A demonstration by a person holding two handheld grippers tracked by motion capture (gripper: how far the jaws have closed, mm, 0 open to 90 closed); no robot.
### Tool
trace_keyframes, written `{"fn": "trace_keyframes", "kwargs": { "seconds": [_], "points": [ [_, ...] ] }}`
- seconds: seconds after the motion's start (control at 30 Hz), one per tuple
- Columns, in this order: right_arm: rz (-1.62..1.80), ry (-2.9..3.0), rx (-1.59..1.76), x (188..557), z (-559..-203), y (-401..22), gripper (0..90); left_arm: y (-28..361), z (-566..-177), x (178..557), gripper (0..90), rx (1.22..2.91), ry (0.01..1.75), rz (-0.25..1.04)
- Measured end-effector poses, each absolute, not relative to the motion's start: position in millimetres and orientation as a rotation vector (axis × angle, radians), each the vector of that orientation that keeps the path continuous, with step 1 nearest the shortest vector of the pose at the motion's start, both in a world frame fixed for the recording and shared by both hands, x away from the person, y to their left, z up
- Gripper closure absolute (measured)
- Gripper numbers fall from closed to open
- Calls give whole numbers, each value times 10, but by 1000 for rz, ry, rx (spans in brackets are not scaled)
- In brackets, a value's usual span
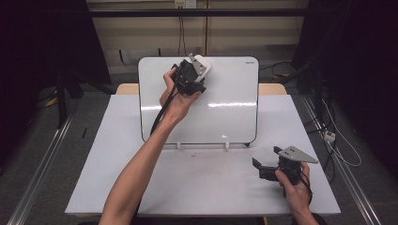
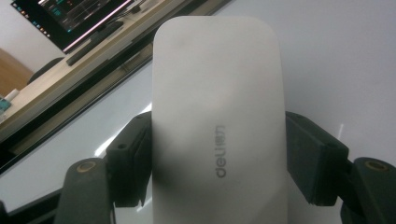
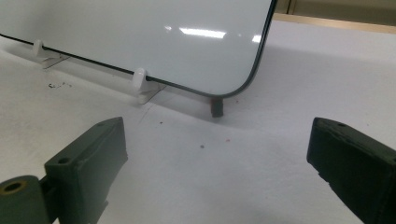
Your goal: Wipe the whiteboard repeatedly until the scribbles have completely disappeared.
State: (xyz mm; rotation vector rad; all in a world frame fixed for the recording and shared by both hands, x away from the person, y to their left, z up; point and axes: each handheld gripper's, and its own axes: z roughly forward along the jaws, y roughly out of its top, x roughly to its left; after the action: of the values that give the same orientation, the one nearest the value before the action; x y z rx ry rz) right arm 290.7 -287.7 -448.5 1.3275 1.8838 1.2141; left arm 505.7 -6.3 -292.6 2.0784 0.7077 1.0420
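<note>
A white eraser [image 2: 217, 116] with grey "deli" lettering sits clamped between the black jaws of my left gripper [image 2: 219, 158]. From above, that gripper [image 1: 199, 70] holds the white eraser [image 1: 203, 62] against the upper left part of the tilted whiteboard [image 1: 225, 108]. The board's surface looks blank and glossy. My right gripper [image 1: 257, 166] rests low on the table at the front right, its jaws wide apart with nothing between them. In the right gripper view the jaws of this gripper [image 3: 217, 154] frame the whiteboard's lower corner [image 3: 252, 70].
The whiteboard leans on small white clips [image 3: 138, 79] and a dark foot [image 3: 216, 107] on the white table [image 1: 202, 183]. Tiny dark specks lie on the table near the board's base. A monitor [image 2: 70, 18] stands beyond the board. Cables hang at the right [image 1: 335, 136].
</note>
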Motion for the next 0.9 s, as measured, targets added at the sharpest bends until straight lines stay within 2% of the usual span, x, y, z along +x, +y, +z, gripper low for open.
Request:
{"fn": "trace_keyframes", "kwargs": {
  "seconds": [0.6, 0.77, 0.9],
  "points": [
    [1222, 1886, 1325, 2899, -4484, -2882, 48, -909, -2983, 4945, 311, 2225, 484, 1057],
    [1221, 1884, 1317, 2897, -4485, -2885, 48, -1013, -3049, 4878, 311, 2261, 414, 1065],
    [1222, 1887, 1314, 2892, -4483, -2885, 48, -933, -3037, 4875, 312, 2248, 404, 1042]
  ]
}}
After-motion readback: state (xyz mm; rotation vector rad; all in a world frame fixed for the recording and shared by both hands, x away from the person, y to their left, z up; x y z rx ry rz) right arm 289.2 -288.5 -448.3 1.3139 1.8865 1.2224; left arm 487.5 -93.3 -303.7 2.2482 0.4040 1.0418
